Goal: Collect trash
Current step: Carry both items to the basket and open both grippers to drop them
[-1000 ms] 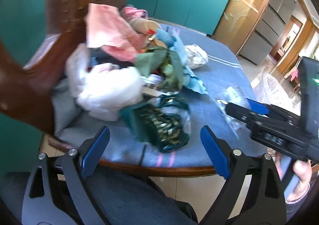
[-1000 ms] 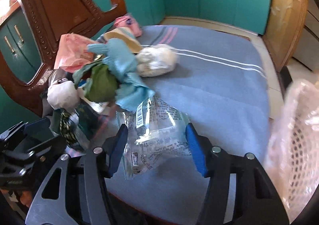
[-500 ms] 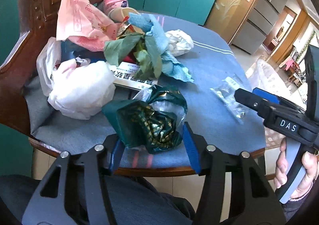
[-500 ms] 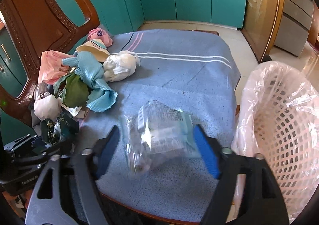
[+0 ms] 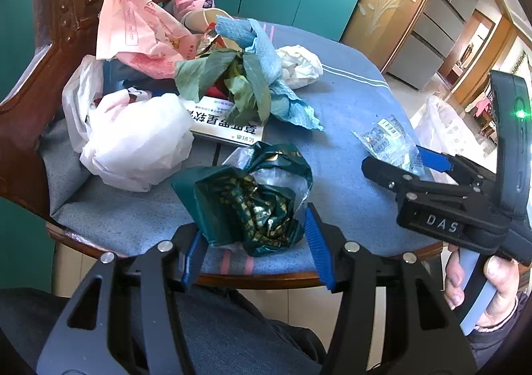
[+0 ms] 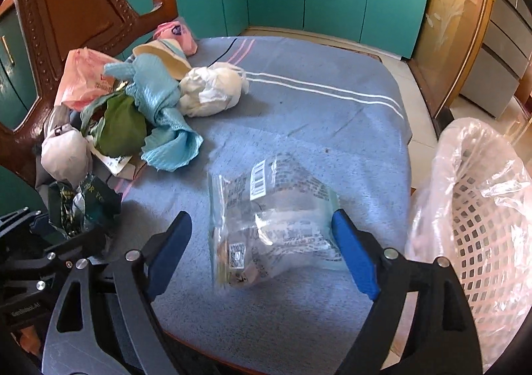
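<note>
My left gripper (image 5: 254, 248) is shut on a crumpled dark green foil wrapper (image 5: 246, 205) at the near edge of the blue-covered table (image 5: 345, 102). The wrapper also shows in the right wrist view (image 6: 83, 205). My right gripper (image 6: 262, 255) is open around a clear plastic bag (image 6: 272, 225) with barcode labels that lies on the cloth; the fingers stand apart from it on both sides. The bag also shows in the left wrist view (image 5: 385, 138). A white mesh bin (image 6: 478, 228) lined with clear plastic stands just right of the table.
A heap of trash lies at the table's left: a white bag (image 5: 133, 138), a pink bag (image 5: 139, 32), green and blue paper (image 5: 252, 82), a white paper ball (image 6: 212, 92), a booklet (image 5: 226, 122). A carved wooden chair back (image 6: 83, 2) stands behind it.
My left gripper moved forward and closed on the green wrapper. My right gripper opened wider; the clear bag left its grip and now lies on the cloth. The bin came into view.
</note>
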`<act>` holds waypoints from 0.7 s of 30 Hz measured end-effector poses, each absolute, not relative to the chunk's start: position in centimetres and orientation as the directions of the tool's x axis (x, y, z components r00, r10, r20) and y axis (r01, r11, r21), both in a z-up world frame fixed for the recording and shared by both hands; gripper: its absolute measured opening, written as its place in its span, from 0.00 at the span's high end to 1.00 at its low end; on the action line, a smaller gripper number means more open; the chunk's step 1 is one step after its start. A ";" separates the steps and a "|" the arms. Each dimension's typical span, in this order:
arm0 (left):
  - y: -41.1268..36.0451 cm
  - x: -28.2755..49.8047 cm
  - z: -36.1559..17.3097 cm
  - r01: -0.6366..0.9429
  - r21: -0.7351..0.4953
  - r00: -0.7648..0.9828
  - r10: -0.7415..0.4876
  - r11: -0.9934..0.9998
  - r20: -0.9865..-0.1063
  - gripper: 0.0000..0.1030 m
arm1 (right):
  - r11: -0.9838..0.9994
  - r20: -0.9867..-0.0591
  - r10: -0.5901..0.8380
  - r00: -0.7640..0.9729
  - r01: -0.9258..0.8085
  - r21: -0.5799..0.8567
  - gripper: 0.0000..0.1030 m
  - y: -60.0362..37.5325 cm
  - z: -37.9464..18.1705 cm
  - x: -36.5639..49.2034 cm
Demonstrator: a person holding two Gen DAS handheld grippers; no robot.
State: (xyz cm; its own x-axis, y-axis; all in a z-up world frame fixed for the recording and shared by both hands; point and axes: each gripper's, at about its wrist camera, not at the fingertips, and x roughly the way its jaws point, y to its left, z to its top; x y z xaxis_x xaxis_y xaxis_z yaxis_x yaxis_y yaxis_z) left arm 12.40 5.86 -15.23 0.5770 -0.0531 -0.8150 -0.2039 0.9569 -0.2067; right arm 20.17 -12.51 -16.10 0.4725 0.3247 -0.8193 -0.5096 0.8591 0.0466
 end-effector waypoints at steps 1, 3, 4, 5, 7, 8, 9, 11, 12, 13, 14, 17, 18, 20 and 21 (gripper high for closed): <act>5.9 12.3 -15.2 -0.210 -0.207 0.582 -0.048 0.955 -0.812 0.46 | 0.856 -0.817 0.327 0.474 -0.515 0.044 0.20 -12.4 -16.1 20.1; 6.2 12.1 -15.0 -0.213 -0.213 0.590 -0.049 0.954 -0.806 0.48 | 0.851 -0.818 0.326 0.474 -0.524 0.036 0.29 -12.3 -16.1 20.0; 6.2 12.0 -15.0 -0.211 -0.217 0.593 -0.052 0.953 -0.804 0.49 | 0.849 -0.816 0.326 0.477 -0.527 0.031 0.29 -12.2 -16.1 19.9; 6.2 11.8 -14.9 -0.207 -0.219 0.596 -0.054 0.954 -0.801 0.50 | 0.845 -0.814 0.333 0.475 -0.533 0.035 0.31 -12.2 -16.0 19.9; 6.2 11.7 -14.7 -0.205 -0.220 0.601 -0.055 0.954 -0.798 0.50 | 0.842 -0.811 0.340 0.477 -0.538 0.037 0.32 -12.2 -15.9 19.7; 6.2 11.5 -14.6 -0.204 -0.220 0.604 -0.054 0.954 -0.795 0.50 | 0.842 -0.809 0.342 0.478 -0.538 0.037 0.33 -12.1 -15.8 19.6; 6.2 11.5 -14.5 -0.203 -0.221 0.606 -0.055 0.954 -0.794 0.51 | 0.841 -0.806 0.348 0.479 -0.539 0.042 0.34 -12.1 -15.7 19.6; 6.2 11.3 -14.3 -0.200 -0.222 0.614 -0.055 0.954 -0.788 0.51 | 0.841 -0.801 0.359 0.479 -0.538 0.055 0.35 -12.2 -15.4 19.5; 6.2 11.1 -14.1 -0.198 -0.222 0.619 -0.053 0.955 -0.783 0.51 | 0.843 -0.797 0.363 0.483 -0.535 0.060 0.35 -12.3 -15.2 19.5; 6.1 11.0 -14.0 -0.198 -0.222 0.625 -0.052 0.955 -0.779 0.51 | 0.844 -0.794 0.365 0.486 -0.533 0.061 0.35 -12.3 -15.0 19.4; 6.2 10.8 -13.8 -0.197 -0.225 0.632 -0.052 0.954 -0.773 0.51 | 0.845 -0.790 0.368 0.490 -0.530 0.065 0.35 -12.4 -14.8 19.4; 6.5 10.2 -13.2 -0.203 -0.232 0.659 -0.043 0.951 -0.751 0.51 | 0.848 -0.781 0.377 0.498 -0.525 0.074 0.35 -12.8 -14.3 19.4; 6.6 10.0 -13.0 -0.204 -0.232 0.668 -0.038 0.951 -0.743 0.51 | 0.848 -0.779 0.379 0.500 -0.525 0.076 0.35 -12.8 -14.2 19.3; 6.7 9.7 -12.6 -0.203 -0.236 0.684 -0.035 0.950 -0.729 0.51 | 0.849 -0.775 0.380 0.504 -0.523 0.076 0.35 -13.0 -14.0 19.2; 6.6 9.6 -12.3 -0.202 -0.237 0.688 -0.035 0.950 -0.725 0.51 | 0.849 -0.773 0.381 0.508 -0.523 0.075 0.35 -13.1 -13.9 19.1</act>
